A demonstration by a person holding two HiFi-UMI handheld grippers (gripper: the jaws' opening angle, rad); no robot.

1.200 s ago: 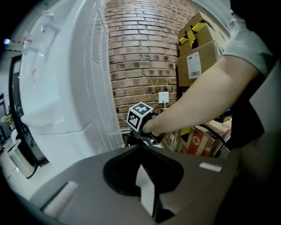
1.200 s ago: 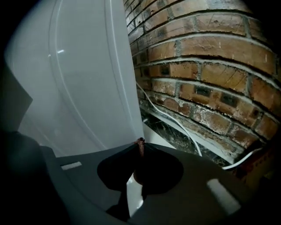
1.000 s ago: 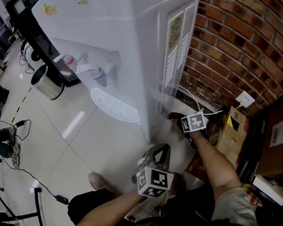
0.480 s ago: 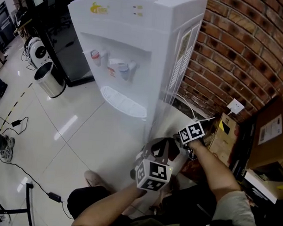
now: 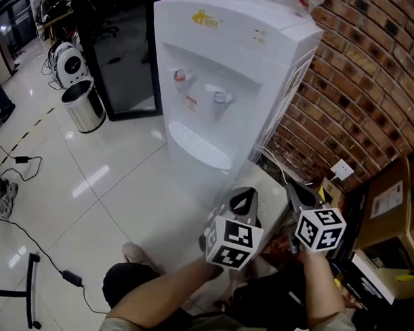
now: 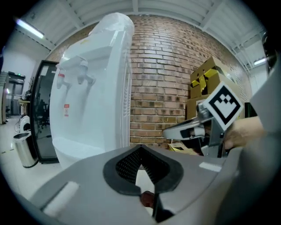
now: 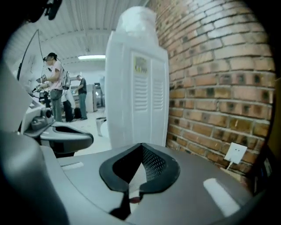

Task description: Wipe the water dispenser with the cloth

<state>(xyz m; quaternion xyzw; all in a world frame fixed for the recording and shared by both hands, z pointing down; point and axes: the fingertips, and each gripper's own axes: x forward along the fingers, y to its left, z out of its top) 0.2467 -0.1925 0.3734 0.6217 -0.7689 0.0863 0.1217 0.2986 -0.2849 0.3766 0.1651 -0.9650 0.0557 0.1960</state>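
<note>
Changes: both grippers are raised. The right gripper [image 5: 295, 193], a second ago low by the base of the dispenser [image 5: 223, 94], now sits level with the left gripper [image 5: 245, 199], and the dispenser's whole front has come into view. Brick wall [image 5: 372, 86]: fills the upper right of the head view. Tiled floor [image 5: 91, 191]: pale and glossy, left and centre. Dispenser: white, upright, upper centre, its side close to the wall; it lies beyond both grippers and touches neither. Black cabinet [image 5: 123, 50]: upper left, just left of the dispenser. Cardboard box [image 5: 389, 202]: right edge, against the wall. Steel bin [image 5: 83, 106]: on the floor in front of the cabinet. Left gripper: lower centre, pointing at the dispenser, jaws pressed together with nothing between them. Right gripper: just right of the left one, jaws just closing and now pressed together, nothing between them. Drip tray [image 5: 197, 144]: juts out low on the dispenser front. Wall socket [image 5: 341, 169]: white, low on the wall, right of the dispenser. Two taps [image 5: 219, 97]: in the front recess.
</note>
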